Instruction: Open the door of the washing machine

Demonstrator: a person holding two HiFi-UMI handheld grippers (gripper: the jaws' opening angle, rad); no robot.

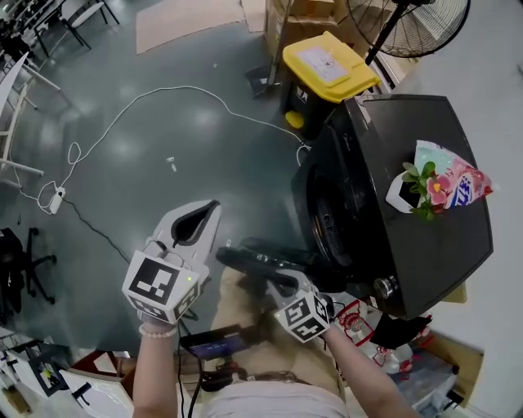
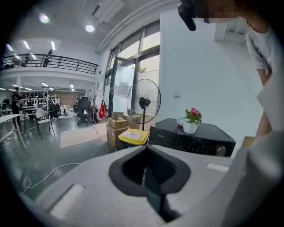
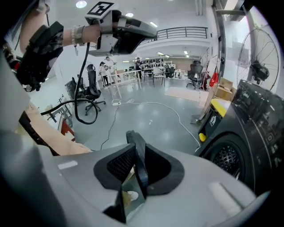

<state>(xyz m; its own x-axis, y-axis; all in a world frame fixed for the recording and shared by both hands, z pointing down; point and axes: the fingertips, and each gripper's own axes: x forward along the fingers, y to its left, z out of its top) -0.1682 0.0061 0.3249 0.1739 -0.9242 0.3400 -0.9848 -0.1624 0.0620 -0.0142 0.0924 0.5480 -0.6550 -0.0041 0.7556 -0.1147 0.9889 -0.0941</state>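
Note:
The dark front-loading washing machine [image 1: 409,139] stands at the right of the head view. Its round door [image 1: 260,258] is swung out to the left, and the drum opening [image 1: 331,220] shows. My right gripper [image 1: 274,279] reaches the door's edge. In the right gripper view the door's dark rim [image 3: 138,155] and its glass stand between the jaws of the right gripper [image 3: 135,173], with a gap on the left side. My left gripper [image 1: 211,206] is shut and empty, held up over the floor to the left of the door. It also shows as the left gripper [image 2: 148,170] aimed toward the machine [image 2: 195,137].
A potted plant [image 1: 413,192] and a detergent bag [image 1: 458,184] sit on the machine's top. Beyond it are a yellow-lidded bin [image 1: 327,65] and a standing fan [image 1: 409,24]. A white cable [image 1: 163,94] runs over the floor to a power strip [image 1: 55,200].

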